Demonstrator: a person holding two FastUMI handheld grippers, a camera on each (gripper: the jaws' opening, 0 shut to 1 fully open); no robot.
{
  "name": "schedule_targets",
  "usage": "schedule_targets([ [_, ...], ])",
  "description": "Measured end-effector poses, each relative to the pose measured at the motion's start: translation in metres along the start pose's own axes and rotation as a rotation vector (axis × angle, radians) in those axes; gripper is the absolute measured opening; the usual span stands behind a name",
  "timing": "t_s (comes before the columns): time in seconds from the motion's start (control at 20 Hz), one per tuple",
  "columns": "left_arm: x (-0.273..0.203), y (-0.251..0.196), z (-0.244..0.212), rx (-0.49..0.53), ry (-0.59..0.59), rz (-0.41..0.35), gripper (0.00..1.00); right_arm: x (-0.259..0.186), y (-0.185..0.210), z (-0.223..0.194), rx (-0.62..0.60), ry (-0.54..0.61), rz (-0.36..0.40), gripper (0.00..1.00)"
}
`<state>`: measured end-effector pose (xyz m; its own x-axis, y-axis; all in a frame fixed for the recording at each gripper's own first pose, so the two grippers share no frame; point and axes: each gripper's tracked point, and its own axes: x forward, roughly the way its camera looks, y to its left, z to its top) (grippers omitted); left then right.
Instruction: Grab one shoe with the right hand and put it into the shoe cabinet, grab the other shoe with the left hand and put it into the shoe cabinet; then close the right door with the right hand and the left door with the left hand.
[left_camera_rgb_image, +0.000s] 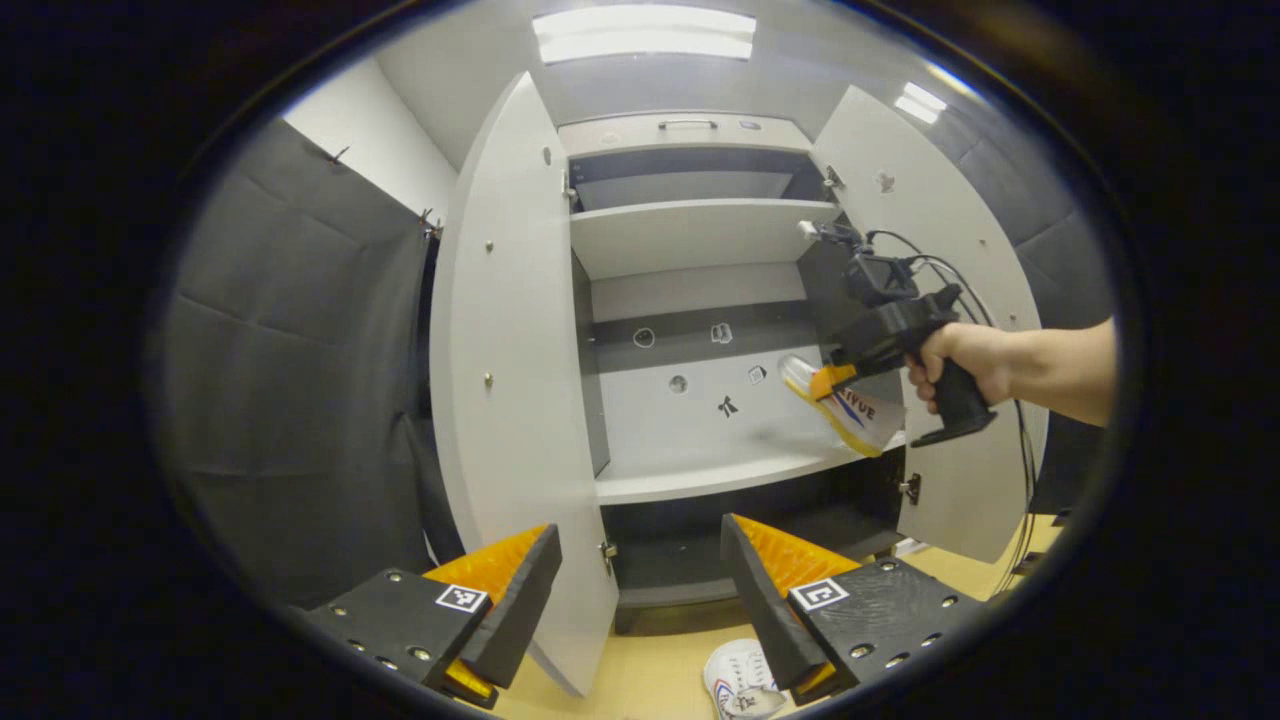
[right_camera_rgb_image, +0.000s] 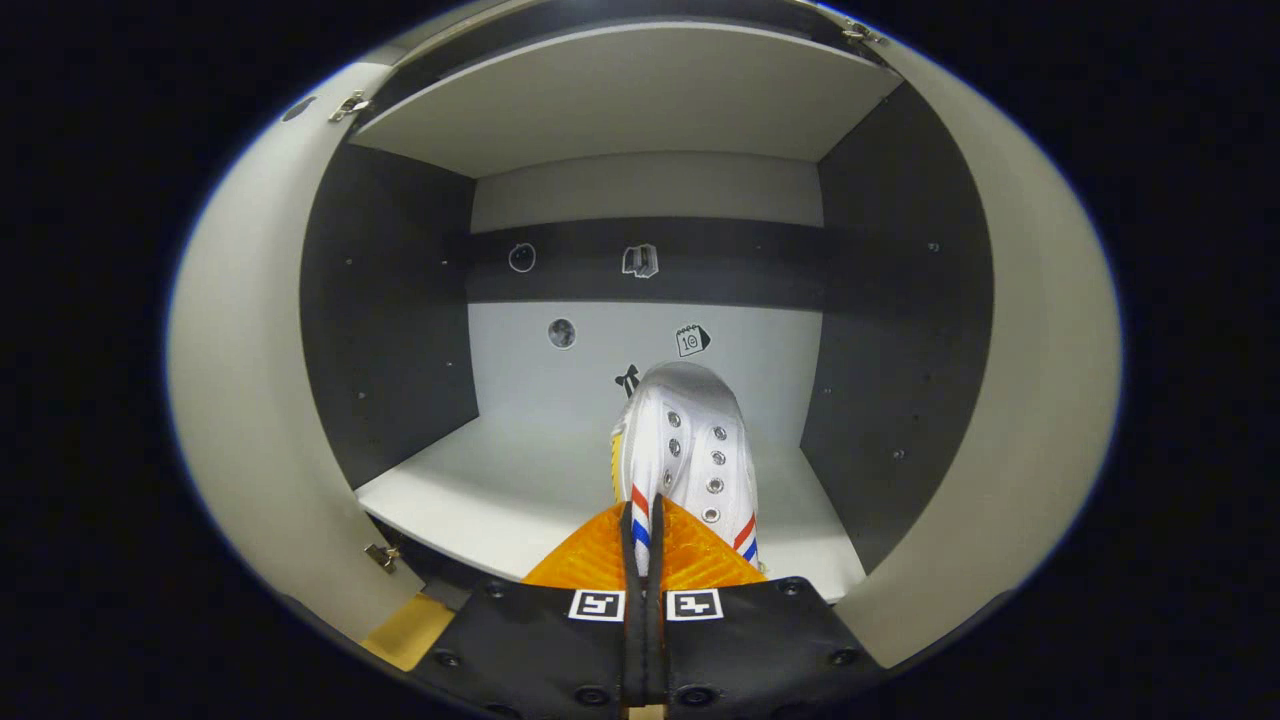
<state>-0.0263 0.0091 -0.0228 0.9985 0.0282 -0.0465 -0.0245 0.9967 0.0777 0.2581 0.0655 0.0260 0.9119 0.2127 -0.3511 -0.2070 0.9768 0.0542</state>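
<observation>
— Closest to the lens in the left gripper view, what do you see?

— Two fingers of the left gripper (left_camera_rgb_image: 640, 600), spread wide apart with nothing between them. Just below and between them, a white lace-up canvas shoe (left_camera_rgb_image: 742, 682) lies on the tan wooden floor (left_camera_rgb_image: 640, 680).

— And ahead of that gripper?

— To its left stands the open pale-grey left door (left_camera_rgb_image: 510, 380) of the tall grey shoe cabinet (left_camera_rgb_image: 690, 240). Straight ahead is a white middle shelf (left_camera_rgb_image: 700, 475). Farther right, a bare hand (left_camera_rgb_image: 965, 360) holds the right gripper (left_camera_rgb_image: 832, 380), which carries a second white canvas shoe with a yellow-edged sole (left_camera_rgb_image: 850, 410) over that shelf's right end, tilted sole outward. Behind it hangs the open right door (left_camera_rgb_image: 950, 300).

— What about the right gripper view?

— Its fingers are pressed together on the heel of that shoe (right_camera_rgb_image: 685, 450), toe pointing away toward the back panel. The shelf (right_camera_rgb_image: 500, 490) is beneath it; whether the sole touches, I cannot tell.
</observation>
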Motion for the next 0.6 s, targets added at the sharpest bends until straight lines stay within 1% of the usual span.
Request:
schedule_targets([
  [0.15, -0.004, 0.006, -0.007, 0.008, 0.016, 0.012, 0.93, 0.037, -0.004, -0.001, 0.03, 0.051, -0.029, 0.01],
  [0.3, -0.009, 0.009, -0.013, 0.005, 0.036, 0.02, 0.93, 0.068, -0.007, -0.015, 0.043, 0.13, -0.047, 0.0],
  [0.45, -0.011, 0.012, -0.02, 0.011, 0.056, 0.029, 0.93, 0.084, -0.008, -0.027, 0.046, 0.19, -0.068, 0.01],
  [0.6, -0.013, 0.01, -0.028, 0.004, 0.074, 0.027, 0.93, 0.097, -0.01, -0.034, 0.043, 0.215, -0.1, 0.02],
])
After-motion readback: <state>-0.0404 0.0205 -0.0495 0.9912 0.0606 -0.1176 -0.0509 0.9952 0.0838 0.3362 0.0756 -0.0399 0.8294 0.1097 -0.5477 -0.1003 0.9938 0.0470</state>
